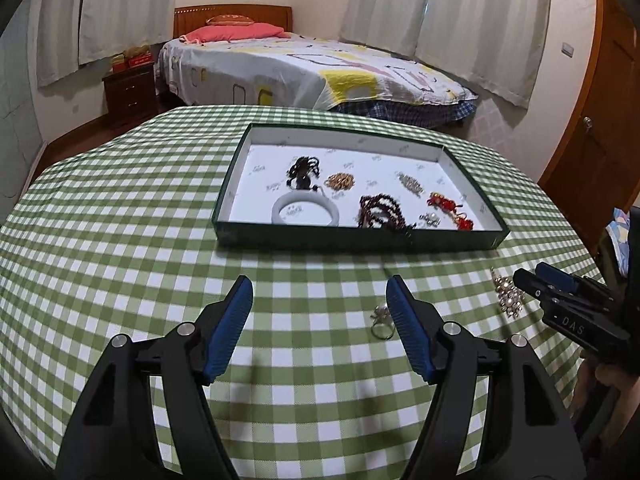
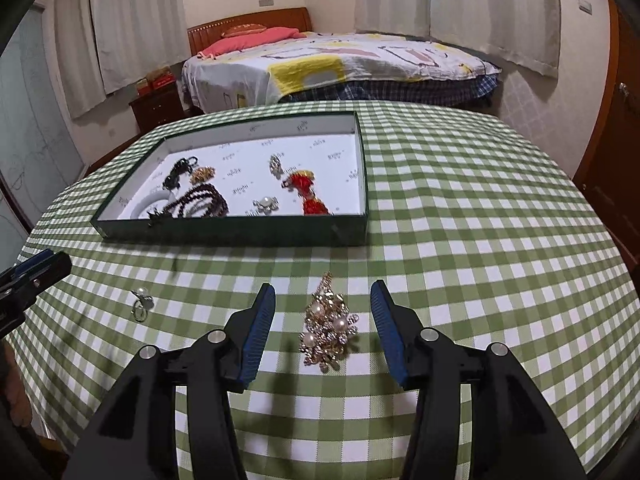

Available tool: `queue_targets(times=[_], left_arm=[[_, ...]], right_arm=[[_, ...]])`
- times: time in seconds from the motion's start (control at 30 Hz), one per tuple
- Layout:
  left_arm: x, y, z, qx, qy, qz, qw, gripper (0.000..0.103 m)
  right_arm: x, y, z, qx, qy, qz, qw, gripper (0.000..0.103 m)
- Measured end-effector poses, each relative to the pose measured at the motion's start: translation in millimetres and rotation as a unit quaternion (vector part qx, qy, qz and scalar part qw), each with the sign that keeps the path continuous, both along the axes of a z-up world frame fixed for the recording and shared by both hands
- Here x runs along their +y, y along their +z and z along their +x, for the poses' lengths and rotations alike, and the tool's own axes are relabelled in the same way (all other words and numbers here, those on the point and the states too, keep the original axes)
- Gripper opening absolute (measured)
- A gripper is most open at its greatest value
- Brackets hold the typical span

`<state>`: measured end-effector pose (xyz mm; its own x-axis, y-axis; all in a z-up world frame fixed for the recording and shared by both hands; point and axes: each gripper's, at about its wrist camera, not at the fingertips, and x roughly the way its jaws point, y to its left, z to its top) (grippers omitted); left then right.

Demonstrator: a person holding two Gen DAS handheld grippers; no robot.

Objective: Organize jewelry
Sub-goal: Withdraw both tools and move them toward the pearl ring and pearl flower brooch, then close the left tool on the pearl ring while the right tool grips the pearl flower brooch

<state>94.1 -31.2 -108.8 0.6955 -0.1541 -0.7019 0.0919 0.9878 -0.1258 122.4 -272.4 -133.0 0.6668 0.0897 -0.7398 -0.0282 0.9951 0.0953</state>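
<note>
Both grippers sit lowest in their own views, jaws spread and holding nothing. Right gripper (image 2: 323,298) has the pearl brooch (image 2: 329,325) lying between its blue pads, no contact yet. Left gripper (image 1: 320,292) is open wider, and the little ring (image 1: 382,322) sits just inside its right-hand finger (image 1: 408,332), close to it, though I can't tell if they touch.

Handling guess: the brooch looks like a loose, lumpy cluster of gold bits and pearls, light but snaggy, and probably bendable if squeezed hard. I'd pinch it across the fat middle where the pearls bunch up, not the thin chain end. The ring is tiny, hard and slick, so it could easily skate off the cloth or pop out of the pads; grabbing across the band seems safest.

Everything lies on a green checked tablecloth (image 2: 480,240), soft and slightly rumpled. The green tray (image 1: 352,236) farther back already holds bracelets, beads and red pieces. Behind that is a bedroom: bed (image 1: 300,68), curtains, nightstand, wooden door.
</note>
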Motion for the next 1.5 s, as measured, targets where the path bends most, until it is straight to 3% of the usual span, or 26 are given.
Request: queue_targets(times=[0.47, 0.53, 0.63, 0.87, 0.97, 1.07, 1.5], left_arm=[[-7, -13, 3, 0.024, -0.009, -0.003, 0.9997, 0.068], [-8, -15, 4, 0.026, -0.010, -0.003, 0.9996, 0.068], [-8, -17, 5, 0.030, -0.010, -0.005, 0.9995, 0.068], [-13, -23, 6, 0.036, -0.019, -0.005, 0.9992, 0.068], [-15, -25, 6, 0.040, -0.022, -0.006, 0.9989, 0.068], [-18, -28, 7, 0.044, -0.027, -0.008, 0.9987, 0.068], [-40, -40, 16, 0.055, -0.053, 0.006, 0.9971, 0.065]], right_arm=[[-4, -29, 9, 0.036, -0.010, 0.009, 0.999, 0.049], [0, -30, 8, 0.035, -0.003, 0.006, 0.999, 0.046], [2, -29, 9, 0.034, 0.002, 0.005, 0.999, 0.033], [6, -25, 5, 0.022, 0.005, 0.001, 1.000, 0.027], [12, -19, 2, 0.009, 0.014, -0.011, 1.000, 0.014], [18, -17, 1, 0.004, 0.023, -0.028, 0.999, 0.012], [13, -16, 1, 0.003, 0.023, -0.007, 1.000, 0.011]])
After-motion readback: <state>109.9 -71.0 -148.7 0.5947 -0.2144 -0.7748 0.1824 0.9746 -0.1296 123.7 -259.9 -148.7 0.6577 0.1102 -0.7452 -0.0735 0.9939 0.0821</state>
